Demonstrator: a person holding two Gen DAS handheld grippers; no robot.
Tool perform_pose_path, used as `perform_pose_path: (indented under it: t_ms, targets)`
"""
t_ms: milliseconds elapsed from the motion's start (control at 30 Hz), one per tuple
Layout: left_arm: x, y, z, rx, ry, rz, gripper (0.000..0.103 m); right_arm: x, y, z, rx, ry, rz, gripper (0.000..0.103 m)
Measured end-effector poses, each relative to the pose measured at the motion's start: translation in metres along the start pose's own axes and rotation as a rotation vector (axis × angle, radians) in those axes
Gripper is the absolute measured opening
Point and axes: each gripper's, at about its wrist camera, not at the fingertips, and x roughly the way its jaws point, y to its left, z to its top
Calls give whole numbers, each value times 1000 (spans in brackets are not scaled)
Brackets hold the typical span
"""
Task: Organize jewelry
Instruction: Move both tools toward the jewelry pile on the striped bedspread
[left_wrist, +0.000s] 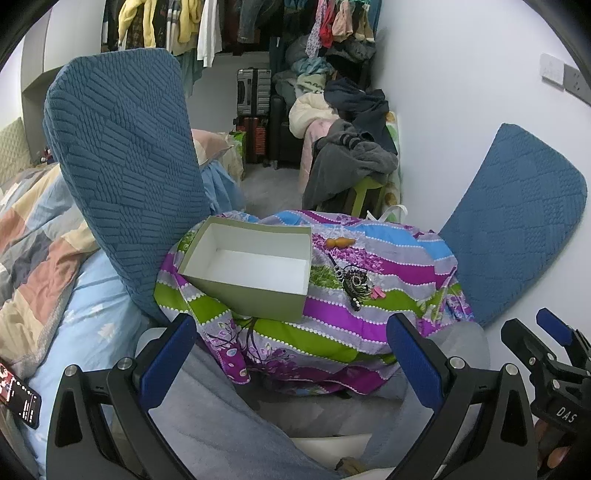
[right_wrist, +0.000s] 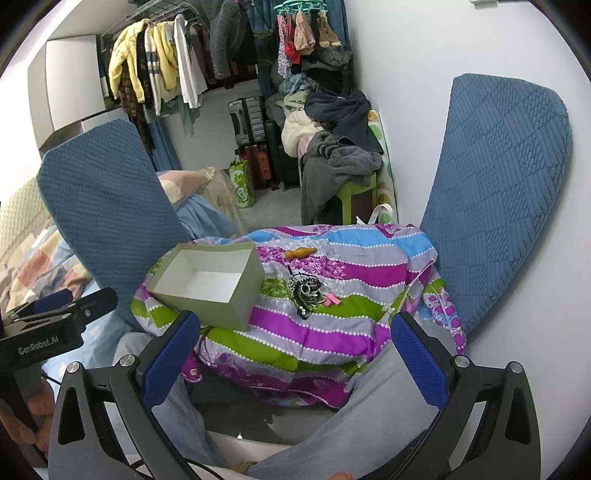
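Note:
An open, empty grey-green box (left_wrist: 251, 267) (right_wrist: 207, 286) with a white inside sits on a striped purple, green and blue cloth (left_wrist: 332, 325) (right_wrist: 314, 332). To its right lies a tangle of dark beaded jewelry (left_wrist: 352, 282) (right_wrist: 306, 291) with a small pink clip (left_wrist: 378, 293) (right_wrist: 332, 300) beside it. An orange wooden piece (left_wrist: 340, 242) (right_wrist: 301, 253) lies farther back. My left gripper (left_wrist: 291, 354) is open and empty, held back from the cloth. My right gripper (right_wrist: 295, 350) is open and empty too, and it also shows at the right edge of the left wrist view (left_wrist: 554, 354).
Two blue quilted cushions (left_wrist: 122, 177) (right_wrist: 495, 199) stand left and right of the cloth. A bed with a patchwork quilt (left_wrist: 33, 240) is on the left with a phone (left_wrist: 18, 398) on it. Clothes piled on a green stool (right_wrist: 351, 192), suitcases (right_wrist: 251, 136) and hanging clothes stand behind.

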Motion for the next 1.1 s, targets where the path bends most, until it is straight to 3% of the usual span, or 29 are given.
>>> perform_pose_path:
  t_ms: [333,767,1100]
  targets:
    - [18,-8,-5,19,28,4,103,15,-11,-9,12,10,11,102]
    - [44,-23,-8,32,55,-25,103,36,-23,-17,9,17,65,67]
    - [39,-19,-14,40,37,-17,103,38,-22,-23,22,10,83,63]
